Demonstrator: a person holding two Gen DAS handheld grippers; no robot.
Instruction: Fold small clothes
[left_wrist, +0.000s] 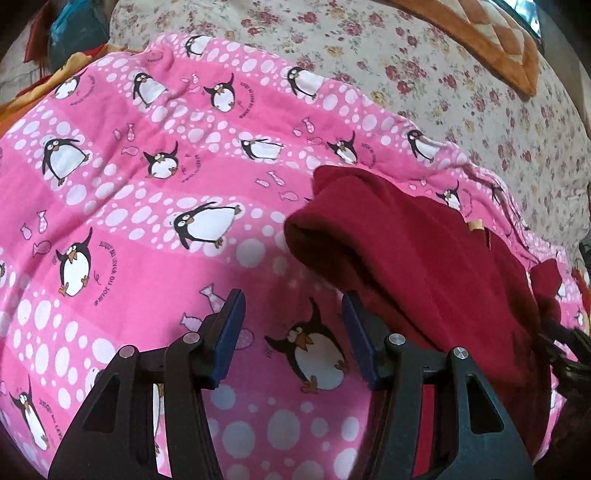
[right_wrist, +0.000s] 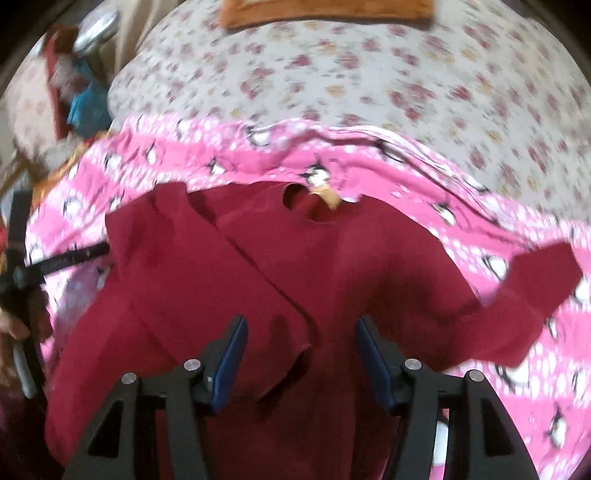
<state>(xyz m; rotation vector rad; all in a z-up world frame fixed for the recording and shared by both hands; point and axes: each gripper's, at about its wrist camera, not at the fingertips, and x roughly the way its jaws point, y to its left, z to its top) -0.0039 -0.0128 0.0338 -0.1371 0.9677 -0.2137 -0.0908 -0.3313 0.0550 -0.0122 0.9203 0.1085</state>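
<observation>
The right gripper is being held spread and empty over the red top at lower centre; the left gripper likewise, over the pink sheet. One sleeve is being shown folded in; the other, at right, is judged left.

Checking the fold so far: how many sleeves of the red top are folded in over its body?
1: the left-side sleeve lies across the red top. The other sleeve sticks out over the pink penguin sheet.
</observation>
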